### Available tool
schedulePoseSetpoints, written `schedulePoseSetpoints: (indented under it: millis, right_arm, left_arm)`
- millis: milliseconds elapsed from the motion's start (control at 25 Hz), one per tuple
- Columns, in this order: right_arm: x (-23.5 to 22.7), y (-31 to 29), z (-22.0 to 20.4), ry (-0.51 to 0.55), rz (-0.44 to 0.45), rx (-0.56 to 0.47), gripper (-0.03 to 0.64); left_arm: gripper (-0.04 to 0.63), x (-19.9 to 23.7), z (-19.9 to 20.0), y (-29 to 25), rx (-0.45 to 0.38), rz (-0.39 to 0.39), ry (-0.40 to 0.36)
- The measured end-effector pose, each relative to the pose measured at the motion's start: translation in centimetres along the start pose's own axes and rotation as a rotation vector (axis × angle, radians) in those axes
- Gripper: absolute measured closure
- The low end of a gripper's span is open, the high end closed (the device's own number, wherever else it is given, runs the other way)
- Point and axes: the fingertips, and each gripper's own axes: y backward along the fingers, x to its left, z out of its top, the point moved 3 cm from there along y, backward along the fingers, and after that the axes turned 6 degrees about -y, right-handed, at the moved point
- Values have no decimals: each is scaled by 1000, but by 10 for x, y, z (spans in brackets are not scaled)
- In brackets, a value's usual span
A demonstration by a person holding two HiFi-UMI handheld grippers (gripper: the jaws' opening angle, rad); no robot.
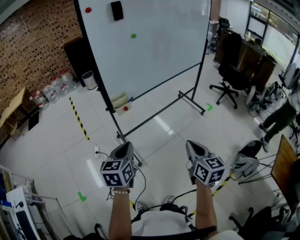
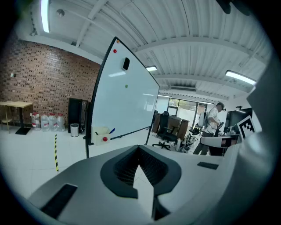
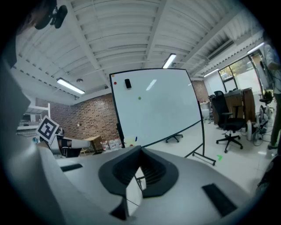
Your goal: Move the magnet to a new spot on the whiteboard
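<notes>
left gripper: jaws sitting closed, gripping nothing | right gripper: jaws sitting closed, empty | green magnet: sticking mid-whiteboard, well apart from both grippers | red magnet: sticking near its top corner

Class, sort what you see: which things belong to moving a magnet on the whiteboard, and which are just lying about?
Belongs to the job: white whiteboard on black stand; small round green magnet; small round red magnet; left gripper and right gripper, both shut, empty.
Just lying about: black rectangular eraser; black office chair; clear water bottles; grey bin; yellow-and-black floor tape.
</notes>
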Motion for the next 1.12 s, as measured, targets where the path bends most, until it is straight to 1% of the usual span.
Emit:
schedulePoseSetpoints:
  millis: [160,280,560,800,960,1120]
  right_arm:
    - [-29,-6,9,6,11,-4,615]
    - [-46,-7,9,8,23,0,615]
    - [-63,-24,12,8,74,21,615]
    - [-64,-64,24,33,97,33,615]
    - [-68,-101,42,55,95,27,615]
    - [-71,-153,71,66,89,15,615]
  left_arm:
    - [600,-12,3,-27,-7,14,3]
    - [600,-21,1,-36,-7,30,8]
    - [600,-29,-1,-47,-9,70,21]
    - [600,-9,11,-76,-21,85,23]
    - [600,11,32,-108,-41,74,21]
    - [600,36,63,-150,-52,50,15]
